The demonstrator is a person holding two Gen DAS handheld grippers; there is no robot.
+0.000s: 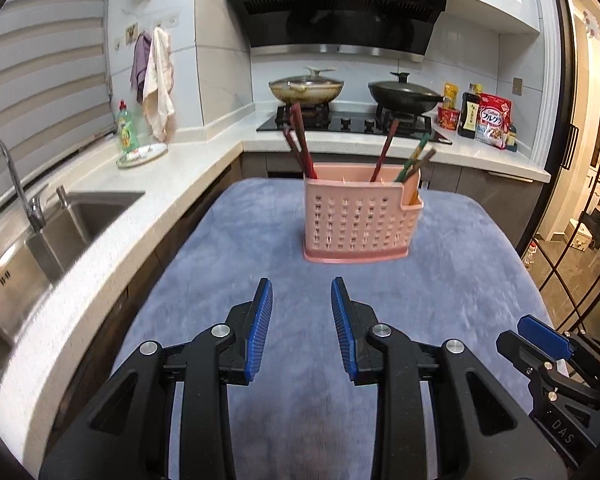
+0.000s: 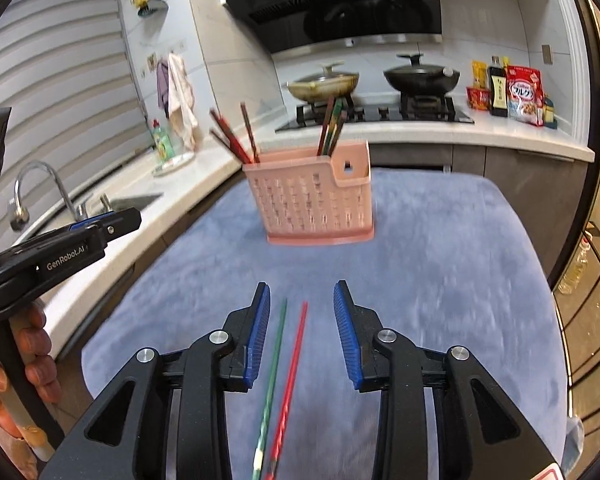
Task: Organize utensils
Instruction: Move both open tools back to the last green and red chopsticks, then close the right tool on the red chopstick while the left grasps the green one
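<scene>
Our right gripper (image 2: 302, 300) hangs spread over a green chopstick (image 2: 274, 368) and red chopstick (image 2: 292, 372) lying on the cloth (image 2: 440, 280). Our left gripper (image 1: 302, 296) gapes, holding nothing, facing the pink holder (image 1: 360, 220).

Left gripper (image 1: 302, 292) level, jaws apart, nothing between. Right gripper (image 2: 302, 294) alongside, jaws spread wide.

- Holder (image 2: 314, 200) stands on the table (image 2: 440, 260), chopsticks (image 2: 236, 140) in it.
- Two chopsticks (image 2: 284, 380) lie before it, between the right tongs (image 2: 302, 300).
</scene>
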